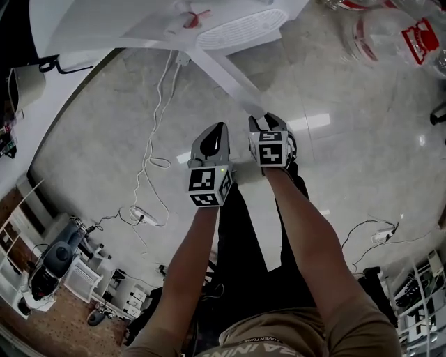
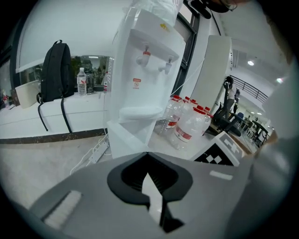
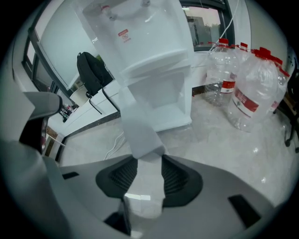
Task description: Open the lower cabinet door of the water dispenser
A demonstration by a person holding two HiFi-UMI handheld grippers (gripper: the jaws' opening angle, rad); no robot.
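The white water dispenser [image 1: 139, 21] [image 2: 145, 79] [image 3: 145, 42] stands on the pale tiled floor. Its lower cabinet door [image 1: 226, 73] [image 3: 138, 126] is swung out, and the white compartment [image 3: 175, 105] behind it shows. My right gripper [image 1: 268, 120] [image 3: 149, 175] is shut on the door's free edge, with the white panel filling the gap between its black pads. My left gripper [image 1: 217, 129] [image 2: 152, 179] hangs just left of the right one, away from the door. Its jaws are together with only a thin slit between them and hold nothing.
Several large clear water bottles [image 1: 390, 35] [image 2: 189, 126] [image 3: 247, 93] with red caps stand to the dispenser's right. A power strip with white cables [image 1: 143, 217] [image 2: 93, 151] lies on the floor at the left. A black backpack [image 2: 56, 70] [image 3: 91, 72] hangs on the left ledge.
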